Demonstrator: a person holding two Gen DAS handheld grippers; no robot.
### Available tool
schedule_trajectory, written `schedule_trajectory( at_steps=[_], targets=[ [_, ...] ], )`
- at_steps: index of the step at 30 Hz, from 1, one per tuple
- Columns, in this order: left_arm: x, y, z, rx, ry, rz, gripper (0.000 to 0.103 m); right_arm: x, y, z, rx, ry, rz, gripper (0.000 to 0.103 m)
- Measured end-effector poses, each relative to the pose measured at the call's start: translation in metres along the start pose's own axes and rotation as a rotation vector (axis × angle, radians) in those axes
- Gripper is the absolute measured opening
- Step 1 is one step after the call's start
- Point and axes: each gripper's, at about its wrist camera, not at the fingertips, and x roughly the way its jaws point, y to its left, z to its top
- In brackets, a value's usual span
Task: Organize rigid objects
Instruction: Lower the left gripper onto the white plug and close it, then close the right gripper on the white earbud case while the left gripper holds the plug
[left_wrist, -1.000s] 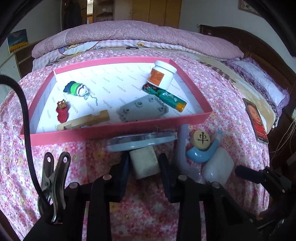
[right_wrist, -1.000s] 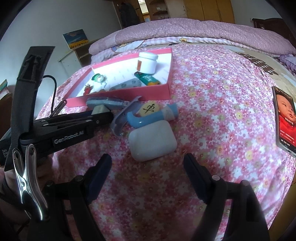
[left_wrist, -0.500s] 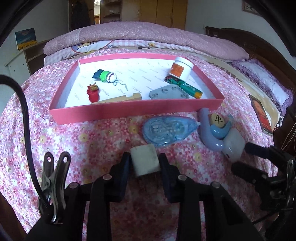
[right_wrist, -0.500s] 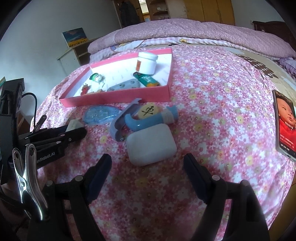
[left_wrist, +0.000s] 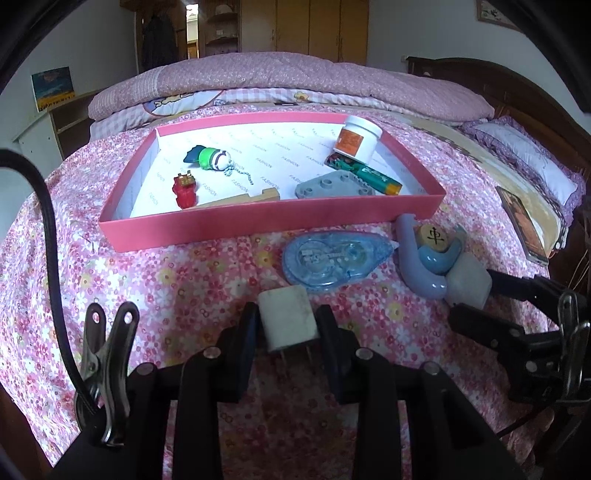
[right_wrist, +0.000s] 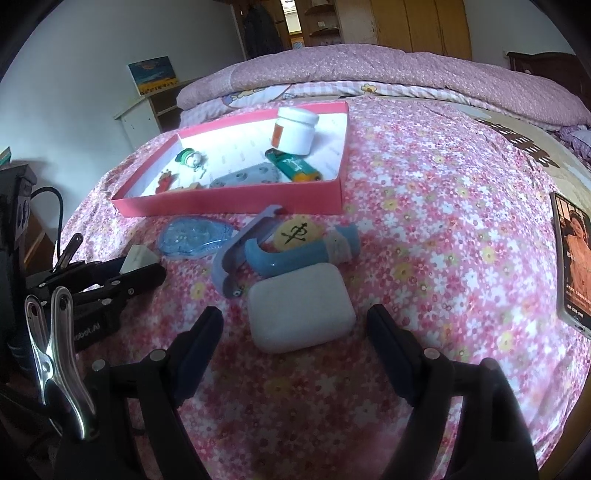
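The left gripper (left_wrist: 288, 334) and right gripper (right_wrist: 295, 332) are showing black plastic arms, silver screws, dark blue pads, a metal clip and a black cable.

White plug (left_wrist: 287, 318) clamped, prongs rearward

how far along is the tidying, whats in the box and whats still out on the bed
Partly done. The pink box already holds a white jar, lighter, grey plate, wooden piece, red toy and green keychain.

In hand: the left tool grips a white plug.

Left on the bedspread: tape dispenser, chess piece, two curved blue holders and a white case before the open right tool.
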Motion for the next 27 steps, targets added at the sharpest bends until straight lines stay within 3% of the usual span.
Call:
schedule_trajectory(
  at_steps=[5,10,16,27],
  targets=[
    [-0.001,0.000,0.000,-0.008,0.001,-0.008,0.033,0.007,0.010,0.004,-0.055,0.013,-0.050,0.081],
    [-0.002,0.002,0.001,-0.012,0.004,-0.015,0.033,0.006,0.011,0.002,-0.078,0.003,-0.116,0.059],
    [-0.006,0.007,0.002,-0.033,0.026,-0.059,0.026,-0.001,0.007,0.000,-0.038,-0.005,-0.095,0.059],
    [-0.023,0.013,0.001,-0.048,0.001,-0.087,0.026,-0.012,0.009,-0.001,0.026,-0.010,-0.013,0.059]
  ],
)
